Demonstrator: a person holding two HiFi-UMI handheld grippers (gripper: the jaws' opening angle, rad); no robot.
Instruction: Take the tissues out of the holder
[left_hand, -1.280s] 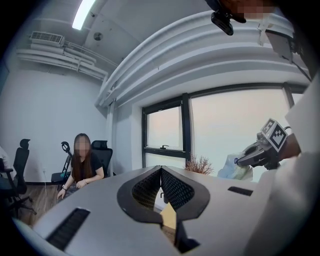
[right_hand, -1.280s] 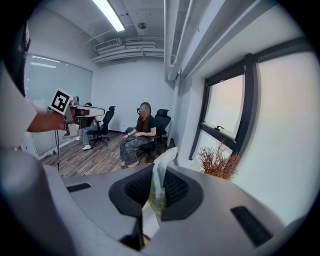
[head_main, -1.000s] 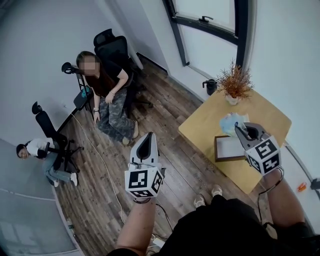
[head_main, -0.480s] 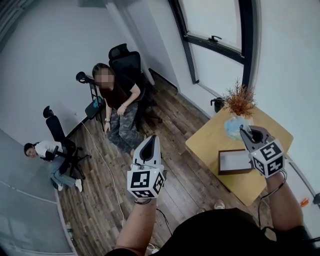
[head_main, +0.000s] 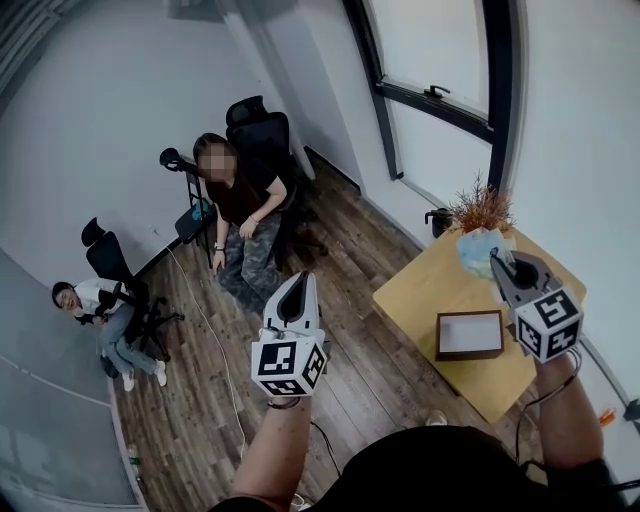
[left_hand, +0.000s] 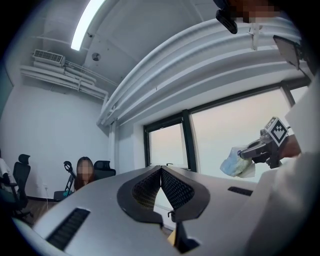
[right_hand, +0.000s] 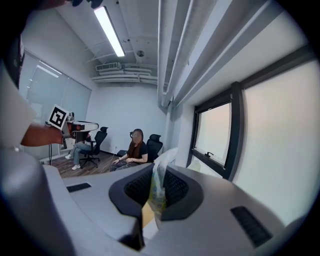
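Tissues (head_main: 476, 247), a soft pale-blue pack, are up in the air over the far end of the table (head_main: 420, 296), clamped by the right gripper (head_main: 497, 259). The right gripper view shows its two fingers (right_hand: 176, 188) pressed against the pack's crumpled wrapper, which stands up between them.

The pack is well clear of the holder (head_main: 468, 356). This is a dark-rimmed rectangular box with a white inside, lying flat near the middle of the table.

At the table's far edge, just behind the raised pack, stands a plant (head_main: 483, 207) with dry reddish stems. A dark jug (head_main: 440, 221) shows by the table's far corner; whether it rests on the table or behind it cannot be told.

The left gripper (head_main: 297, 293) hangs well to the left of the table, over the wooden floor (head_main: 200, 400). The left gripper view shows its fingers (left_hand: 176, 189) clenched, tips meeting, with nothing between them. That same view shows the right gripper and the pack off to the right, against the window (head_main: 440, 50).

Farther left of the table, a person (head_main: 240, 205) sits in a black office chair (head_main: 262, 125) by the wall. A second person (head_main: 95, 300) sits farther off again.
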